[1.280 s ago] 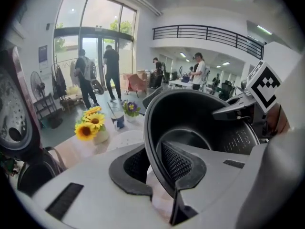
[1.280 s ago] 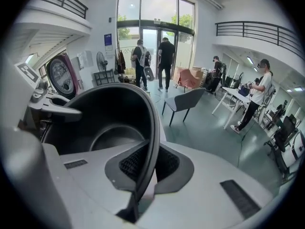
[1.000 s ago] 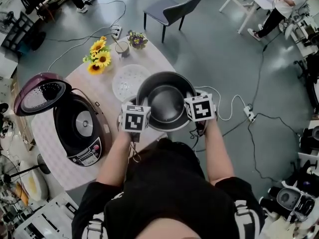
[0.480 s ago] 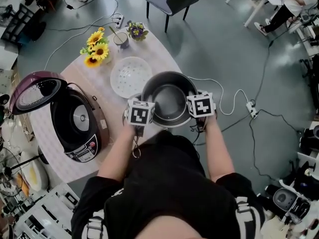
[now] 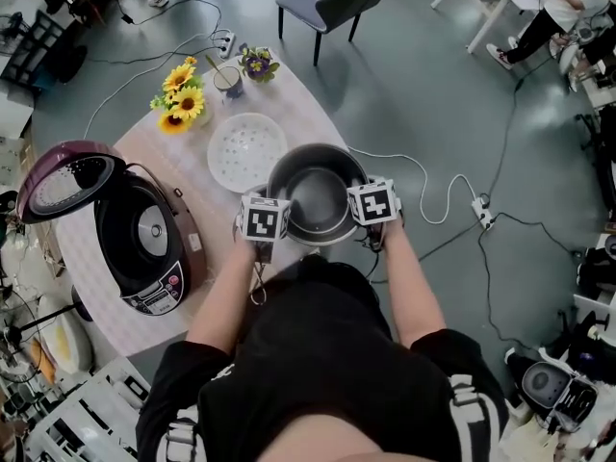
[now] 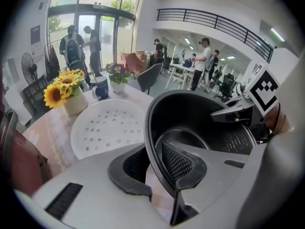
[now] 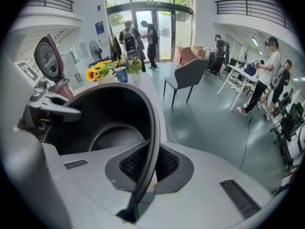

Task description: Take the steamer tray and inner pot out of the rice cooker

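Observation:
The dark inner pot (image 5: pixel 318 198) is out of the rice cooker (image 5: pixel 144 248) and hangs low over the table's near side. My left gripper (image 5: pixel 269 215) is shut on the pot's left rim and my right gripper (image 5: pixel 370 200) on its right rim. In the left gripper view the rim (image 6: pixel 151 128) runs between my left gripper's (image 6: pixel 155 163) mesh pads. The right gripper view shows the rim (image 7: pixel 153 123) pinched in my right gripper (image 7: pixel 147 163). The white perforated steamer tray (image 5: pixel 246 152) lies flat on the table just left of the pot. I cannot tell whether the pot touches the table.
The cooker stands open at the left with its maroon lid (image 5: pixel 67 181) raised. Sunflowers in a vase (image 5: pixel 178 96), a cup (image 5: pixel 228 80) and a small flower pot (image 5: pixel 258 64) sit at the far edge of the pink round table (image 5: pixel 106 306). A chair (image 5: pixel 337 3) and floor cables (image 5: pixel 433 191) lie beyond.
Both grippers have sunk with the inner pot, bringing it lower over the table beside the steamer tray. The grips on the rim have not changed.

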The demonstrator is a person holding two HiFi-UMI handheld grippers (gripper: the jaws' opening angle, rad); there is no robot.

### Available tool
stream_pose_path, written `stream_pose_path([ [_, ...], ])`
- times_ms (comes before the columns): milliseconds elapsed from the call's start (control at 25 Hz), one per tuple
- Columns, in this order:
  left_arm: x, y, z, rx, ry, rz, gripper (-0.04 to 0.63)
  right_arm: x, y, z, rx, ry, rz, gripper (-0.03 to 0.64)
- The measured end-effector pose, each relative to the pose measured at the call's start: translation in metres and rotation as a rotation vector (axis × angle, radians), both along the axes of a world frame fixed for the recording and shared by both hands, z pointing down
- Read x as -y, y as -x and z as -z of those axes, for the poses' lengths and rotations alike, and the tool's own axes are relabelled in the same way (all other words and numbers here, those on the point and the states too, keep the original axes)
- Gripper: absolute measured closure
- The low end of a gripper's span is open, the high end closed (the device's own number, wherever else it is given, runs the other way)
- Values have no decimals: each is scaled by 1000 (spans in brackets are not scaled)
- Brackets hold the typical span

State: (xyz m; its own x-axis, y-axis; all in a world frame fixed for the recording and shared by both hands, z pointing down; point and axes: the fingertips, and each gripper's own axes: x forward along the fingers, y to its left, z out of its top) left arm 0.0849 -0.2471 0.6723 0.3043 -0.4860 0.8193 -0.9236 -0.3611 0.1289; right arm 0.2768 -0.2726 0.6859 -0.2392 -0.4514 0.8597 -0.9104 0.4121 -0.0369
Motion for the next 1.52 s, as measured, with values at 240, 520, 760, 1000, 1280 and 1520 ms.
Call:
stream_pose_path([
  [240, -4, -2, -3, 19, -19, -21, 517, -15, 3, -13, 10, 61, 22, 605],
  [520, -2, 4, 5, 31, -86, -35, 467, -14, 3, -11, 2, 42, 47, 583],
  [760, 6, 14, 56, 27, -239, -6, 456, 11, 8, 50, 15, -162, 69, 528],
  [1000, 23, 40, 163, 14, -615, 95, 459, 36, 34, 163, 91, -475, 96, 528],
  [1280, 4, 86, 280, -22, -883, 202, 488, 26, 93, 319, 377, -943, 144, 528],
  [1520, -38, 149, 344, 6, -1039, 328, 587, 5, 142, 391, 565, -1133, 141, 617],
])
